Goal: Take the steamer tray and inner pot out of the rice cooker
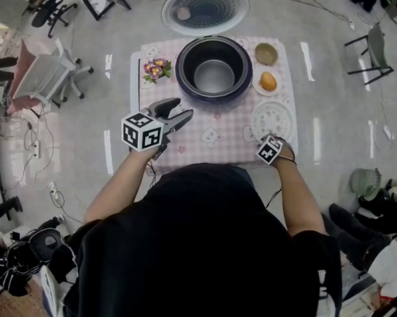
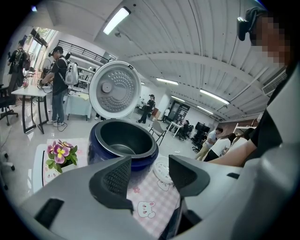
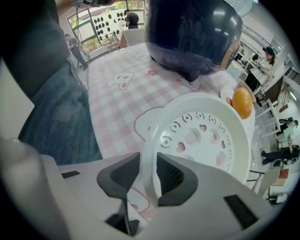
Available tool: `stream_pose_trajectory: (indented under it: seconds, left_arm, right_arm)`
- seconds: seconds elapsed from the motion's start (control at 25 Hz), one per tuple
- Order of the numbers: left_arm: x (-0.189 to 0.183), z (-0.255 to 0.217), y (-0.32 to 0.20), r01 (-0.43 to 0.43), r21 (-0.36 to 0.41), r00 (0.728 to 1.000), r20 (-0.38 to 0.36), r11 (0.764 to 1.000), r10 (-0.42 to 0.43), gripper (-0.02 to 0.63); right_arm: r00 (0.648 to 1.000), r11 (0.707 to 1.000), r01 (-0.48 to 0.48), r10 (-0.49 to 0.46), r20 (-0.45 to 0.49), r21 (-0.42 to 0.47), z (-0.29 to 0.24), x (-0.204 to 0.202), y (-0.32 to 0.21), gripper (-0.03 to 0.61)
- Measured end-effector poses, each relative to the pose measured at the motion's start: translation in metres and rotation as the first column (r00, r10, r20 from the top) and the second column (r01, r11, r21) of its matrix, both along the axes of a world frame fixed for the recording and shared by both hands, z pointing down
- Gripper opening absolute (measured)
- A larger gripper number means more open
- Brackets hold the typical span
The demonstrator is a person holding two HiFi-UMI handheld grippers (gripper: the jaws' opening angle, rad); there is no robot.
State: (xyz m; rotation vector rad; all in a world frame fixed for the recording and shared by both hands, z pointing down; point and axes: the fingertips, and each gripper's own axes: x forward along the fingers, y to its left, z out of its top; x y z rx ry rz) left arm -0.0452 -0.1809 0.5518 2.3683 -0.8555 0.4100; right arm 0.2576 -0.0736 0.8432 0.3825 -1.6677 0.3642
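One table (image 1: 206,143) with a pink checked cloth carries one of each thing, and there are two grippers over it.

At the left edge of the cloth stands one small pot of flowers (image 1: 155,69). Just nearer the person, the left gripper (image 1: 183,109) hangs above the cloth and points up the table toward the rice cooker (image 1: 182,72). Its jaws are spread wide with nothing between them, only the cloth and the cooker showing through the gap.

The one rice cooker sits in the middle of the table. Its lid (image 1: 205,9) is swung fully back on the far side and its mouth faces straight up. The one inner pot (image 1: 214,75) is seated upright inside it, mouth up.

Right of the cooker are one small bowl (image 1: 266,53) and, just nearer, one orange fruit (image 1: 268,81) on a saucer.

Nearer again, the one white steamer tray (image 1: 271,117) lies flat on the cloth, outside the cooker, its perforated face up. It is round, so it has no long axis.

The right gripper (image 3: 149,176) points straight down at the tray's near rim. The rim stands between its jaws, but they sit loose around it: a gap shows on one side, so there is no clamp.
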Motion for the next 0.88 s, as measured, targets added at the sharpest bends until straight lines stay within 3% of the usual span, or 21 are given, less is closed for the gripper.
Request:
stream_pose_trajectory:
  seconds: [0.28, 0.48, 0.72, 0.8, 0.88]
  left_arm:
    - [-0.01, -0.001, -0.004, 0.011, 0.008, 1.0, -0.009, 1.0, -0.011, 0.259]
    - [-0.016, -0.015, -0.006, 0.025, 0.027, 0.999, -0.022, 0.999, -0.024, 0.259]
    - [-0.02, -0.024, -0.007, 0.042, 0.042, 0.998, -0.045, 0.998, -0.04, 0.259]
    - [-0.024, -0.026, -0.007, 0.049, 0.046, 0.998, -0.049, 0.998, -0.047, 0.259]
    - [-0.027, -0.026, -0.009, 0.058, 0.05, 0.997, -0.051, 0.997, -0.055, 0.258]
  right_arm:
    - [0.988, 0.992, -0.123, 0.125, 0.091, -0.018, -0.027, -0.012, -0.016, 0.181]
    - [0.958, 0.97, -0.216, 0.189, 0.215, 0.11, -0.084, -0.024, -0.062, 0.213]
    - [0.891, 0.927, -0.324, 0.231, 0.391, 0.191, -0.152, -0.042, -0.108, 0.239]
    - [0.849, 0.9, -0.381, 0.25, 0.465, 0.213, -0.18, -0.049, -0.124, 0.241]
    - [0.782, 0.858, -0.462, 0.275, 0.56, 0.224, -0.21, -0.053, -0.141, 0.241]
